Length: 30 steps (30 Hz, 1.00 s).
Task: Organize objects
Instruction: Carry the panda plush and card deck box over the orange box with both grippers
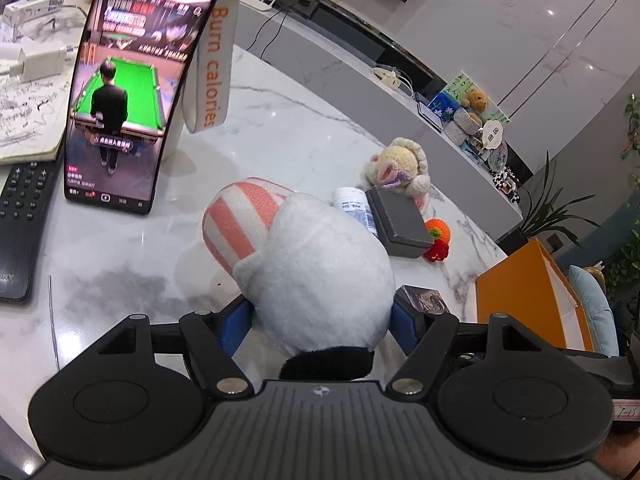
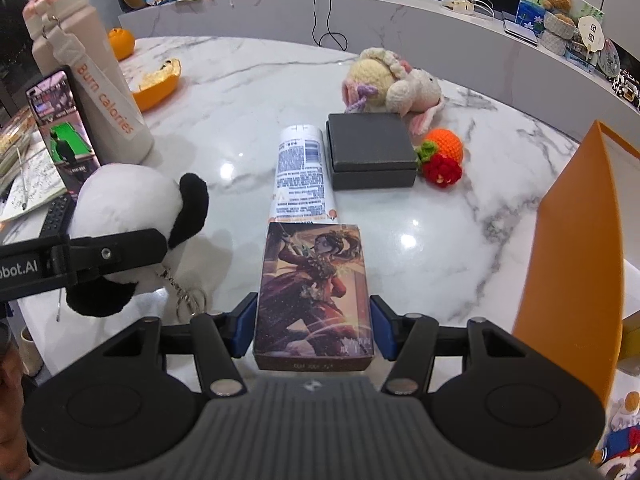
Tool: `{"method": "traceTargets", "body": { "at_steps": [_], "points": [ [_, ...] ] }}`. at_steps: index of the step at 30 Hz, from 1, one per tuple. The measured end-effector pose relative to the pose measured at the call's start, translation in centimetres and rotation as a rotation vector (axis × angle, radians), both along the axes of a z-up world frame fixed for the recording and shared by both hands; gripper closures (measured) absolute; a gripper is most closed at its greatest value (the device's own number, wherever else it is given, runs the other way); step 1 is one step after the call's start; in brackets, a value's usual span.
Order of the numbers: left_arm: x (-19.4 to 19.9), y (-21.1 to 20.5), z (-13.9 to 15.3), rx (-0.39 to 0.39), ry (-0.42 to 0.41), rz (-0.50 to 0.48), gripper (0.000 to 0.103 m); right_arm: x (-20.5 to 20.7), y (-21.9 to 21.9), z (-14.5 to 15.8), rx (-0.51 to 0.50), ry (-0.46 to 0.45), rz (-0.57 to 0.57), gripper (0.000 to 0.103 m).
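Right wrist view: right gripper (image 2: 313, 326) clamps card box (image 2: 314, 296), long axis pointing away toward tube (image 2: 300, 172). Orange bag (image 2: 568, 248) stands right, nearer this hand. Left gripper (image 1: 322, 316) grips plush panda (image 1: 320, 272).

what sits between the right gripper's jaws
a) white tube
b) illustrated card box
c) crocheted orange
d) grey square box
b: the right gripper has its blue pads pressed on both sides of the rectangular illustrated card box, while the other three lie farther off on the marble table.
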State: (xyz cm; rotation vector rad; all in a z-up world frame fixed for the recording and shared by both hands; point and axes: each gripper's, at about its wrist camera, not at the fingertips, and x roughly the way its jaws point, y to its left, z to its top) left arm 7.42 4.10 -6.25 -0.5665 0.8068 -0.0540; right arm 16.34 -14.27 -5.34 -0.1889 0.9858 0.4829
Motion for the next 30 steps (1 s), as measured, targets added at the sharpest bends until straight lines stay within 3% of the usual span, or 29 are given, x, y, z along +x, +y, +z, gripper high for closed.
{"method": "traceTargets", "body": {
  "at_steps": [18, 30],
  "points": [
    [1.1, -5.8, 6.6, 0.097, -0.137, -0.129, 0.02, -0.4, -5.0, 7.8, 0.108, -0.171, -0.096, 0.043],
    [1.7, -9.5, 8.0, 0.114, -0.169, -0.206, 0.02, -0.2, -8.7, 10.2, 0.158, -0.225, -0.163, 0.043]
  ]
}}
